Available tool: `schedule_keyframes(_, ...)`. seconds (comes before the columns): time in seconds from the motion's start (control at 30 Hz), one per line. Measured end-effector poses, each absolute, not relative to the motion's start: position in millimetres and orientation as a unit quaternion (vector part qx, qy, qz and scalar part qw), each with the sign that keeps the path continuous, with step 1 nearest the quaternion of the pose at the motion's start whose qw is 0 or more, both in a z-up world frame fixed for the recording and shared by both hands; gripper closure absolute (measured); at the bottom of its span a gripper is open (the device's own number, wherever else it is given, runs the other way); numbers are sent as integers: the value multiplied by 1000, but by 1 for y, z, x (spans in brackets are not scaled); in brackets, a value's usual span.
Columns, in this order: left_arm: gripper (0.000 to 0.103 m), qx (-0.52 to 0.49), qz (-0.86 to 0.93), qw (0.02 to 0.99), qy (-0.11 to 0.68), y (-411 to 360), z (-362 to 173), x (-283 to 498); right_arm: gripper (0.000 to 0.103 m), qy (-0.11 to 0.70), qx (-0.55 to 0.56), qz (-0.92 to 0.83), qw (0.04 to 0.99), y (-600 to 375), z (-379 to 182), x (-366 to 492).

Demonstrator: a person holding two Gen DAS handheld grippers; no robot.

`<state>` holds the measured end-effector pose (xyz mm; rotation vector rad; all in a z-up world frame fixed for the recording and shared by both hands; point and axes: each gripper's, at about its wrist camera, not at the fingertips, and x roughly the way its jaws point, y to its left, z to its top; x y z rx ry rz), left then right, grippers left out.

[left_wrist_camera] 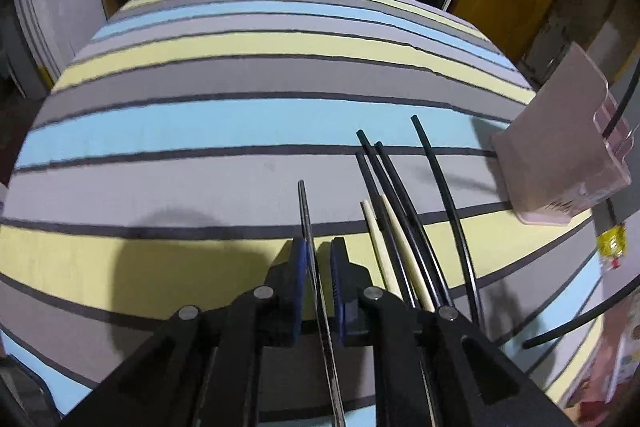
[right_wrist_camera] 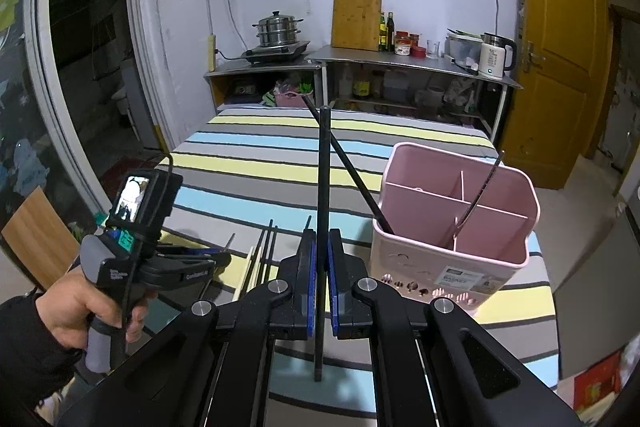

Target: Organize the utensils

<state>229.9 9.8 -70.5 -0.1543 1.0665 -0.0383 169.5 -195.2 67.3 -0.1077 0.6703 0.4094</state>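
My left gripper (left_wrist_camera: 319, 247) is low over the striped table, its jaws narrowly apart around a thin metal chopstick (left_wrist_camera: 306, 215) that lies between the blue pads. Several black chopsticks (left_wrist_camera: 390, 187) and two pale wooden ones (left_wrist_camera: 394, 227) lie just to its right. My right gripper (right_wrist_camera: 322, 241) is shut on a black chopstick (right_wrist_camera: 323, 167) and holds it upright, left of the pink divided utensil basket (right_wrist_camera: 452, 227). The basket holds one black chopstick (right_wrist_camera: 352, 171) and one metal chopstick (right_wrist_camera: 482, 191). The basket also shows in the left wrist view (left_wrist_camera: 560, 151).
The striped tablecloth (left_wrist_camera: 240, 123) covers the table. The left hand-held gripper (right_wrist_camera: 136, 251) shows at the left of the right wrist view. Steel shelves (right_wrist_camera: 360, 67) with a pot, cutting board, bottles and kettle stand behind the table. A yellow door (right_wrist_camera: 560, 39) is at right.
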Motion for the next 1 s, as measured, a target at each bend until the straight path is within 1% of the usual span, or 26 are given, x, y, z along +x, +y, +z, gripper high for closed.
schedule_keyframes(0.1, 90, -47, -14, 865, 499, 4, -71, 227, 98, 327, -50, 199, 922, -196, 66, 170)
schedule_keyframes(0.17, 96, -43, -11, 867, 496, 8, -70, 224, 98, 328, -50, 199, 922, -196, 66, 170)
schedule_keyframes(0.37, 98, -51, -19, 869, 491, 17, -63, 220, 98, 328, -45, 197, 923, -198, 66, 170)
schedule_keyframes(0.5, 98, -62, -32, 882, 465, 18, -40, 210, 98, 326, -44, 194, 924, -199, 67, 169)
schedule_keyframes(0.63, 98, -82, -53, 897, 430, 24, -6, 192, 98, 323, -44, 192, 926, -199, 70, 166)
schedule_keyframes(0.87, 98, -88, -78, 915, 387, 27, 41, 168, 98, 316, -45, 191, 928, -197, 75, 157)
schedule_keyframes(1.0, 98, -92, -91, 918, 374, 27, 56, 158, 98, 312, -44, 188, 930, -199, 79, 153)
